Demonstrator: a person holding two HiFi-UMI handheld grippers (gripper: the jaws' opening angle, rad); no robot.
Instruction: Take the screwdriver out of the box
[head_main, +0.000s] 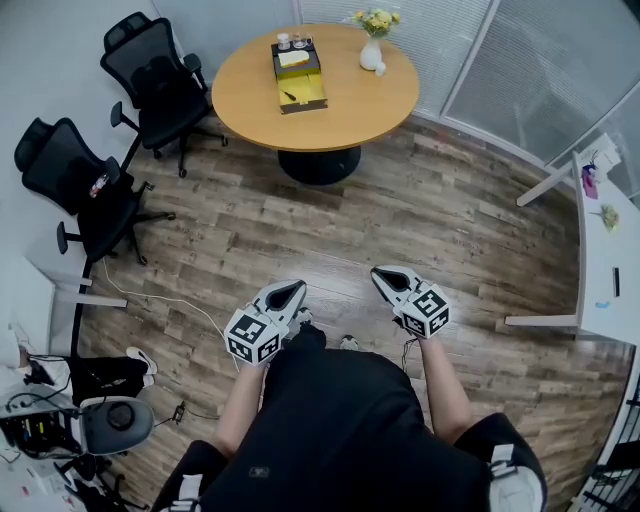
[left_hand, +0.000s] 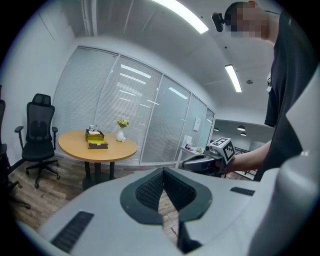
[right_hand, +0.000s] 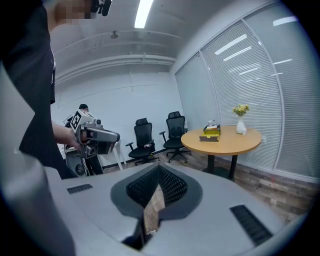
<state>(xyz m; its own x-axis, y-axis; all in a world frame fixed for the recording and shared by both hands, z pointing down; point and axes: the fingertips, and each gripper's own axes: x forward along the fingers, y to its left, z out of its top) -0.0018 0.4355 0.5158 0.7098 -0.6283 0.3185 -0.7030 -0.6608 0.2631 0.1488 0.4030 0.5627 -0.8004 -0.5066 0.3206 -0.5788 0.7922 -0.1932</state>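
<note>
The box (head_main: 298, 78), dark-sided with a yellow inside, stands on a round wooden table (head_main: 350, 105) far ahead of me. It also shows small in the left gripper view as the box (left_hand: 96, 140) and in the right gripper view as the box (right_hand: 211, 133). A small dark item (head_main: 289, 96) lies on its yellow floor, too small to identify. My left gripper (head_main: 296, 287) and right gripper (head_main: 380, 272) are held close to my body over the wood floor, well short of the table. Both are shut with nothing between them: left gripper (left_hand: 162, 172), right gripper (right_hand: 159, 170).
A white vase of flowers (head_main: 371, 50) stands on the table beside the box. Two black office chairs (head_main: 150, 75) (head_main: 75, 185) stand at the left. A white desk (head_main: 605, 260) is at the right. Cables and equipment (head_main: 95, 420) lie on the floor at lower left. Glass walls with blinds back the table.
</note>
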